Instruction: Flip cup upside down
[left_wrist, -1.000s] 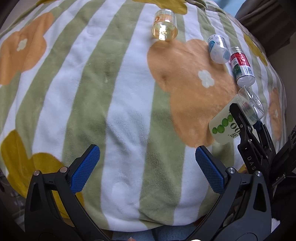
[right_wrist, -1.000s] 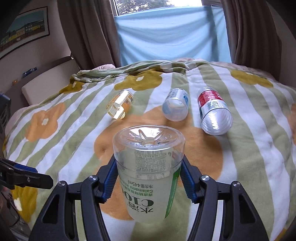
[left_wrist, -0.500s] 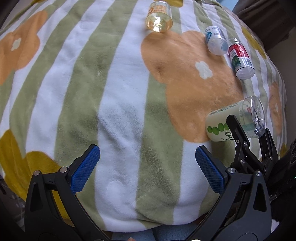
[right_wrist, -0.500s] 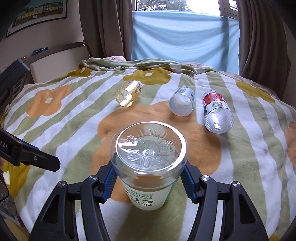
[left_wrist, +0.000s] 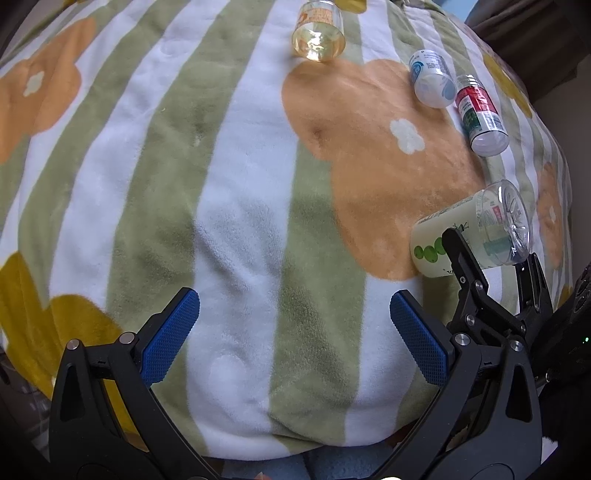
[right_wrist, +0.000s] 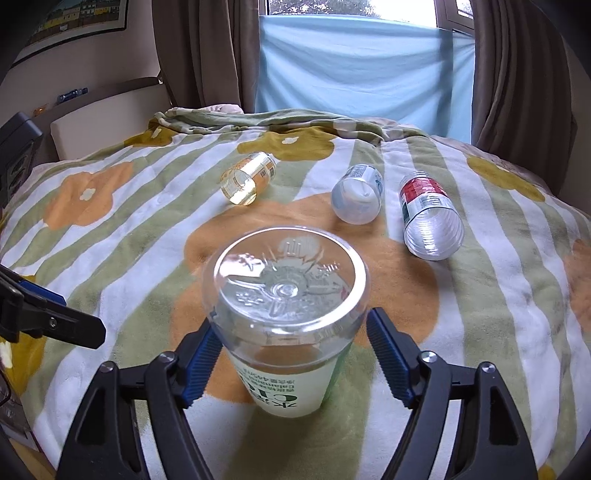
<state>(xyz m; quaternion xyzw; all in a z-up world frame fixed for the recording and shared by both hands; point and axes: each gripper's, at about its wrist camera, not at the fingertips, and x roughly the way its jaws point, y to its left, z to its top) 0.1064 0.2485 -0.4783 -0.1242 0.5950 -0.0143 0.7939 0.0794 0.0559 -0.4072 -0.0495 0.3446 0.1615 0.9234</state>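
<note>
A pale green plastic cup with a clear base stands upside down on the striped blanket, its printed text inverted. My right gripper sits around it with a gap on the right side, so the jaws look open. In the left wrist view the cup is at the right edge between the right gripper's black fingers. My left gripper is open and empty, low over the blanket's near edge.
Three cut bottle cups lie on their sides farther back: an amber one, a blue-labelled one and a red-labelled one. Curtains and a blue sheet hang behind the bed. A headboard is at the left.
The right gripper lowered and tipped the cup until its mouth met the blanket, then its jaws widened off the cup. The left gripper stayed nearly still.
</note>
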